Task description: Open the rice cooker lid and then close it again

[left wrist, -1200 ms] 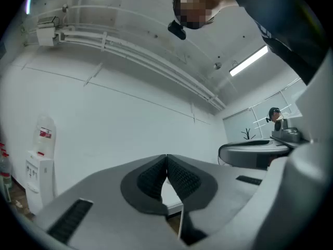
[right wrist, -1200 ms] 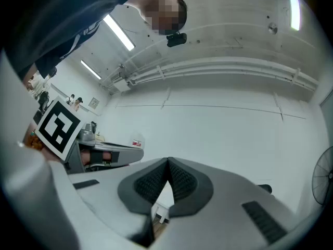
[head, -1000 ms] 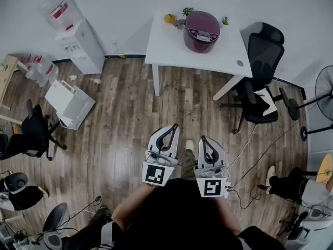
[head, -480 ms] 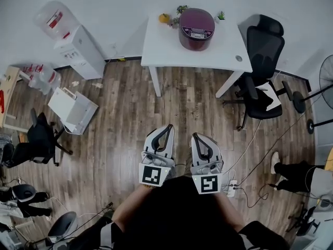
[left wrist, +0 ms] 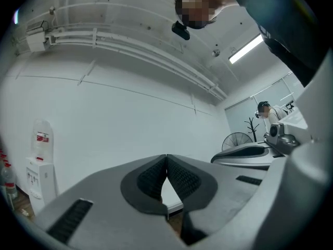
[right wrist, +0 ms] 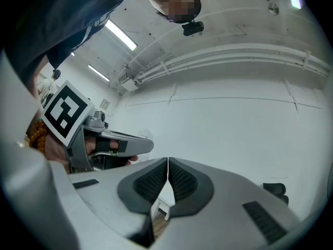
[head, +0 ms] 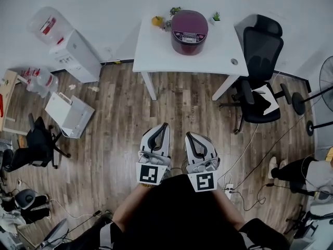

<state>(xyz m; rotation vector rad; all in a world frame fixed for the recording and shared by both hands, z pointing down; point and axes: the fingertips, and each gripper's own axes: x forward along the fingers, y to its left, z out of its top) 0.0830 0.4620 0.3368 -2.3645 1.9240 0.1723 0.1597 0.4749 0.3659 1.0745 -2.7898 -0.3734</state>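
Rice cooker [head: 189,32]: lid down, sits on white tabletop [head: 156,56], well apart from both grippers.
L gripper [head: 165,125]: jaws together, nothing btwn, over wood floor [head: 119,119].
R gripper [head: 188,135]: jaws together, empty.

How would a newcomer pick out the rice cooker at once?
Find the white table against the far wall, beside the black office chair. The rice cooker sits near its back edge: round, dark maroon, lid shut, far bigger than the small yellow object and plants beside it.
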